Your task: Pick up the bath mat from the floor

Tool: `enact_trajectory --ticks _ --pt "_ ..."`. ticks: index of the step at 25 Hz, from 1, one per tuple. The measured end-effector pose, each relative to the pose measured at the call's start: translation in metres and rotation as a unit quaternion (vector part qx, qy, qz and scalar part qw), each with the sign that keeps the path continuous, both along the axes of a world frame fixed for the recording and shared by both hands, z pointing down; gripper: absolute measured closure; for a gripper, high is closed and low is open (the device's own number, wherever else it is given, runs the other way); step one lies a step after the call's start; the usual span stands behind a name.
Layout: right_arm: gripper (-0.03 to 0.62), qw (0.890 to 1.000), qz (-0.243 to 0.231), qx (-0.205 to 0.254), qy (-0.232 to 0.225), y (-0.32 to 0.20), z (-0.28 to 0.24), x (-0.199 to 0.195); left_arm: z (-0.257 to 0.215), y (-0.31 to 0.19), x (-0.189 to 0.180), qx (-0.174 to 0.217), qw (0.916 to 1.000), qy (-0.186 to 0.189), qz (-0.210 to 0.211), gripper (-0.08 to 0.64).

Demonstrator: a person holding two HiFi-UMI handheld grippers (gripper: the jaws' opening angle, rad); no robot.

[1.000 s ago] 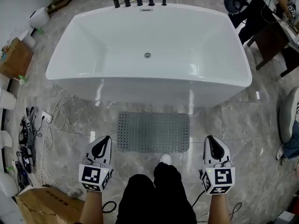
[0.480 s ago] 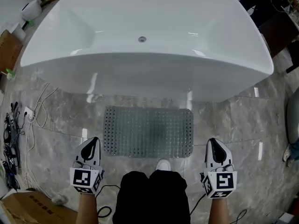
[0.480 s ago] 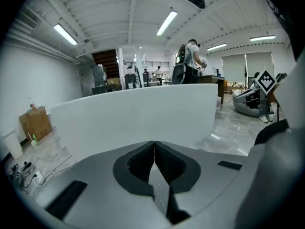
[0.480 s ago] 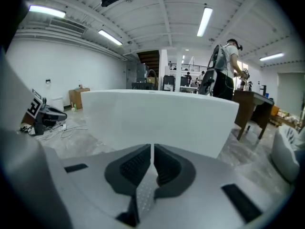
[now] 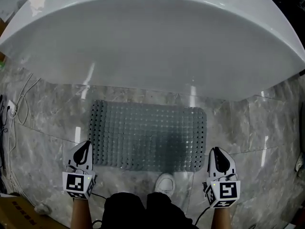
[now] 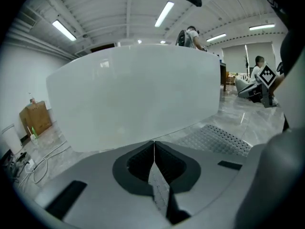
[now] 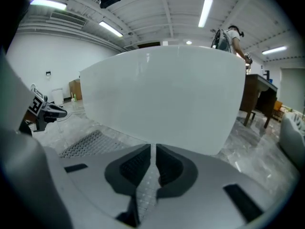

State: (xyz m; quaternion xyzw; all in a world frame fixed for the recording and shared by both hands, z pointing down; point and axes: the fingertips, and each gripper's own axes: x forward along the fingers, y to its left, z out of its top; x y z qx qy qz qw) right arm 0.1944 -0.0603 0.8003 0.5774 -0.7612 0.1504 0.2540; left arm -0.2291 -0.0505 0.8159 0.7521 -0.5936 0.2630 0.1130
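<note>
Head view, with both gripper views. A grey perforated bath mat (image 5: 147,135) lies flat on the marble-patterned floor (image 5: 43,132), its long far edge running just beside the base of a large white bathtub (image 5: 152,42) that fills the far half of the scene. The left gripper (image 5: 85,146) points toward the tub just beside the mat's near left corner, and the right gripper (image 5: 216,152) points the same way just off the near right corner, so the mat lies between the two. From the head view it cannot be told whether either tip touches the mat. The left gripper view shows its jaws pressed together with nothing between them, the tub wall ahead and the mat on the floor to its right. The right gripper view shows its jaws likewise closed and empty, the tub ahead and the mat to its left. A white shoe (image 5: 165,183) stands on the floor just near of the mat's near edge, between the grippers, with the person's dark trouser legs (image 5: 143,211) nearer still. Loose white cables (image 5: 16,111) trail across the floor at the far left.
</note>
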Motion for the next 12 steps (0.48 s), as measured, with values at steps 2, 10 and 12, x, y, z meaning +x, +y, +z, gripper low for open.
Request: enact_trajectory --ticks 2,10,12 --pt "0.568 1.000 0.003 -0.004 -0.001 0.001 0.026 0.000 0.024 0.001 0.001 -0.003 1.0000 0.002 0.005 0.552" --pt "0.458 0.996 0.035 -0.078 -0.012 0.017 0.115 0.013 0.109 0.012 -0.026 -0.067 0.9977 -0.007 -0.003 0.537" --pt "0.407 0.994 0.042 -0.105 -0.011 0.020 0.137 0.018 0.126 0.016 -0.034 -0.091 0.9957 -0.012 -0.008 0.350"
